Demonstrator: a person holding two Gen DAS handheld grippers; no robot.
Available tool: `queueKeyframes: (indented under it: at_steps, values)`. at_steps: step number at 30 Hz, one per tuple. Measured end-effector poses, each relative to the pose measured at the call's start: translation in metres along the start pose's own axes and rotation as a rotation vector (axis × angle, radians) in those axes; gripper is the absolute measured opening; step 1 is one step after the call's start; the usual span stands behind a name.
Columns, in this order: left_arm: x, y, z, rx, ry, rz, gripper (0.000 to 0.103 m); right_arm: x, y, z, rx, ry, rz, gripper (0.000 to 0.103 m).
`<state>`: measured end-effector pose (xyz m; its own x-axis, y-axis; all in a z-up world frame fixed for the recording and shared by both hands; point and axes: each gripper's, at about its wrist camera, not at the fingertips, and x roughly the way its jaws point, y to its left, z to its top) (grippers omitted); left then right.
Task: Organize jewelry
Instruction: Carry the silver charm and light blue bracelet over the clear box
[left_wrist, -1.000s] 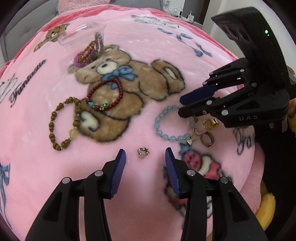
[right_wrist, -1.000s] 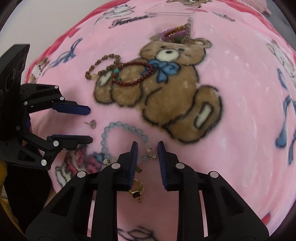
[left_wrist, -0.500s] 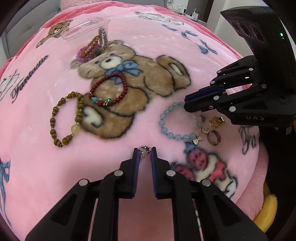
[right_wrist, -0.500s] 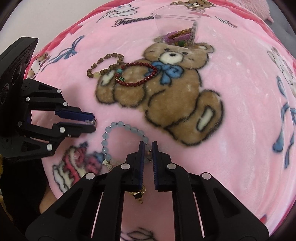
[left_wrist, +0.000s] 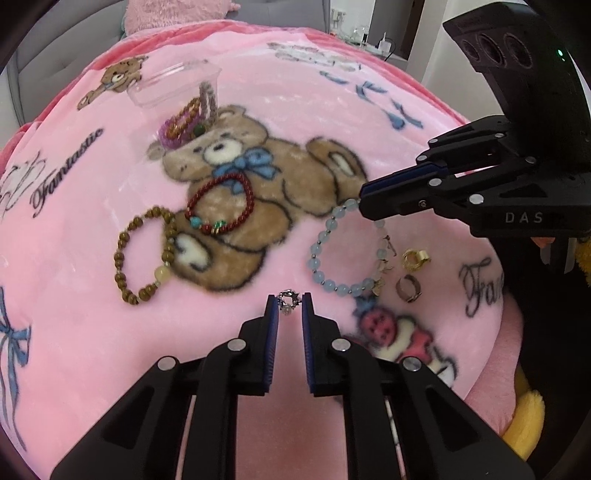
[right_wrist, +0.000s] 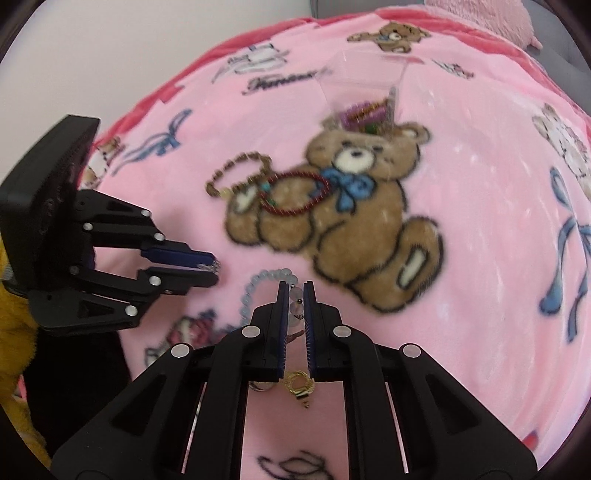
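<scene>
My left gripper (left_wrist: 289, 300) is shut on a small silver ring (left_wrist: 288, 299), pinched at the fingertips just above the pink blanket. My right gripper (right_wrist: 294, 290) is shut on the pale blue bead bracelet (left_wrist: 325, 254), which hangs from its tips with the lower loop still lying on the blanket. In the left wrist view the right gripper (left_wrist: 364, 201) comes in from the right. A red bead bracelet (left_wrist: 221, 206) and a brown bead bracelet (left_wrist: 144, 254) lie on the bear print. A clear plastic box (left_wrist: 173, 85) at the back holds several bracelets.
A gold ring (left_wrist: 415, 258) and a bronze ring (left_wrist: 408, 288) lie on the blanket (left_wrist: 92, 221) right of the blue bracelet. The blanket's near edge drops off at the lower right, by a yellow plush thing (left_wrist: 524, 417).
Both grippers went from open to shut: the left on the silver ring, the right on the blue bracelet. The right gripper has since risen, lifting one side of the bracelet.
</scene>
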<state>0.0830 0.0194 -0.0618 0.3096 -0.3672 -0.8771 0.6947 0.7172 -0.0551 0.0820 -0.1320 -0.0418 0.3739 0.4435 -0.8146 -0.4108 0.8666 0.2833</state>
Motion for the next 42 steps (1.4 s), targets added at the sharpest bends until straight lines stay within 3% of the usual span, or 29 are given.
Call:
queueKeyframes:
  at_steps: [14, 19, 26, 36, 42]
  values:
    - [-0.039, 0.01, 0.04, -0.09, -0.213, 0.012, 0.013, -0.057, -0.022, 0.045, 0.056, -0.194, -0.014, 0.008]
    - [-0.047, 0.029, 0.065, -0.175, -0.313, -0.005, 0.013, -0.075, -0.034, 0.066, 0.066, -0.253, -0.002, 0.008]
    - [-0.055, 0.067, 0.108, -0.232, -0.397, -0.001, 0.013, -0.091, -0.041, 0.113, 0.002, -0.336, -0.063, 0.008]
    - [-0.042, 0.112, 0.146, -0.289, -0.402, -0.052, 0.013, -0.081, -0.041, 0.163, -0.043, -0.364, -0.063, 0.008]
    - [-0.021, 0.127, 0.158, -0.302, -0.364, -0.026, 0.013, -0.053, -0.038, 0.18, -0.086, -0.324, -0.094, 0.008]
